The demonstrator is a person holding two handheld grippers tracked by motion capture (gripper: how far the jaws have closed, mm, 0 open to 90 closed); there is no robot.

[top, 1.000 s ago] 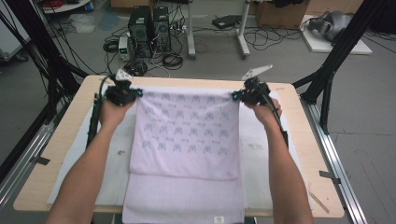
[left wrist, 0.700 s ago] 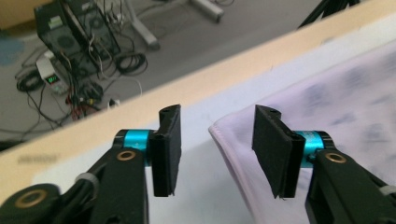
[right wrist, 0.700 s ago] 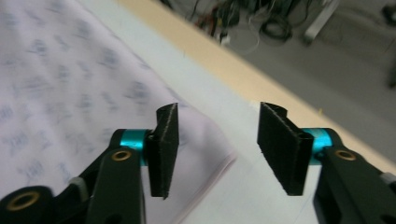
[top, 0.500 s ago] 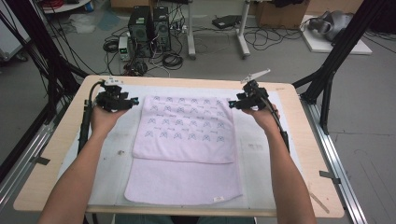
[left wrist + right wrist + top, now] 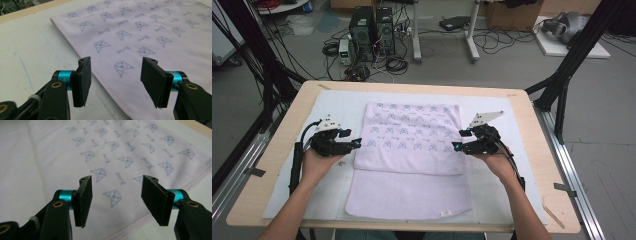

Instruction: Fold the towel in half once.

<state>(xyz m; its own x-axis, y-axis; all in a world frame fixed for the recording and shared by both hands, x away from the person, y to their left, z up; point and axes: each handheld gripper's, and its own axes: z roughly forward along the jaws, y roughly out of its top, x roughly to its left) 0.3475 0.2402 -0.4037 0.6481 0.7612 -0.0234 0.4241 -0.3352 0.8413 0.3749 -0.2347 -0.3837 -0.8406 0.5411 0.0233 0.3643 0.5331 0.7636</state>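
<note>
The towel runs off both gripper views' edges; its small corner label is unreadable.

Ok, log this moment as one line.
towel: folded, flat | left gripper: open, empty | right gripper: open, empty | both: beside towel edges

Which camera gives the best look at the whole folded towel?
The high view: it shows the whole towel, folded, printed layer over plain. The left gripper view and right gripper view show patches of its printed layer.

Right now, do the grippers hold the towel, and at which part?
Nothing is held. The left gripper and right gripper have just opened their jaws, with nothing between them; the folded towel lies flat.
</note>
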